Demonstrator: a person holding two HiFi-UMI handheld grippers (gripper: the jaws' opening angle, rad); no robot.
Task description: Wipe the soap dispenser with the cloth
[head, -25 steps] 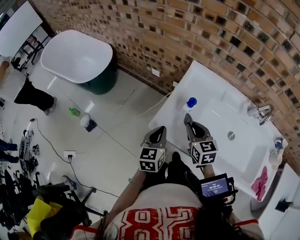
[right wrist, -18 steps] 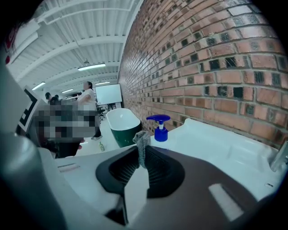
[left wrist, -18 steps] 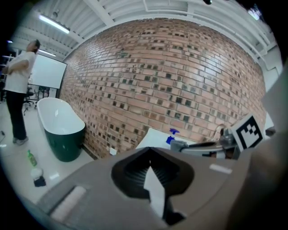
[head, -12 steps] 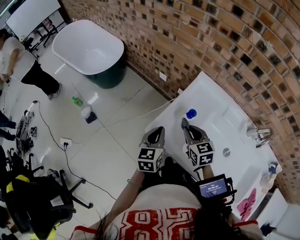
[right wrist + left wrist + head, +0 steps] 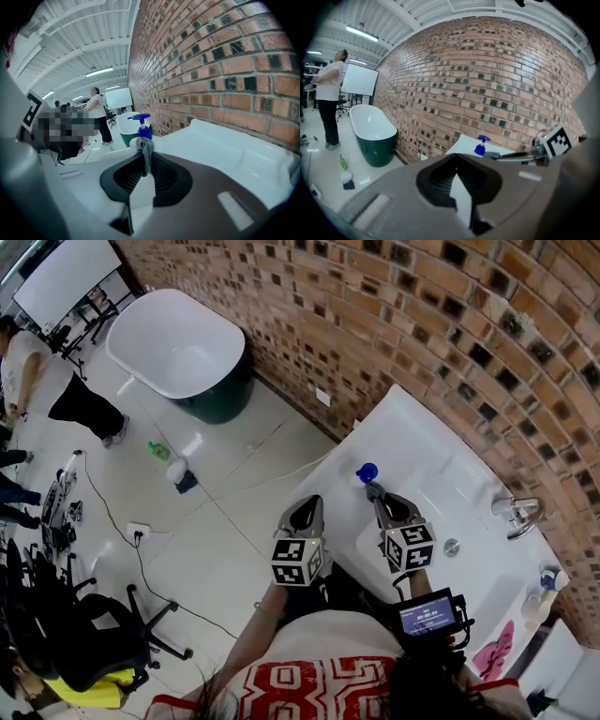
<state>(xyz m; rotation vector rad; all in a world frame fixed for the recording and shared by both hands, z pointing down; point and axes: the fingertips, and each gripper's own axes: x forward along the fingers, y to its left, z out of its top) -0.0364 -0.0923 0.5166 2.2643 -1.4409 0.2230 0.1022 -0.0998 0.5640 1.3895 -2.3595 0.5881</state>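
The right gripper (image 5: pixel 375 491) has closed in across the white worktop (image 5: pixel 422 432). Its jaws pinch a grey cloth (image 5: pixel 145 151) that now sits just beside the blue-pumped soap dispenser (image 5: pixel 366 472) at centre frame, so wiping looks about to begin. The left gripper (image 5: pixel 309 502), jaws together and empty, hangs left of it, off the worktop's edge.

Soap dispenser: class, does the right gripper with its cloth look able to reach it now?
Probably yes: the right gripper, shut on the cloth, points straight at the soap dispenser, with nothing between them.
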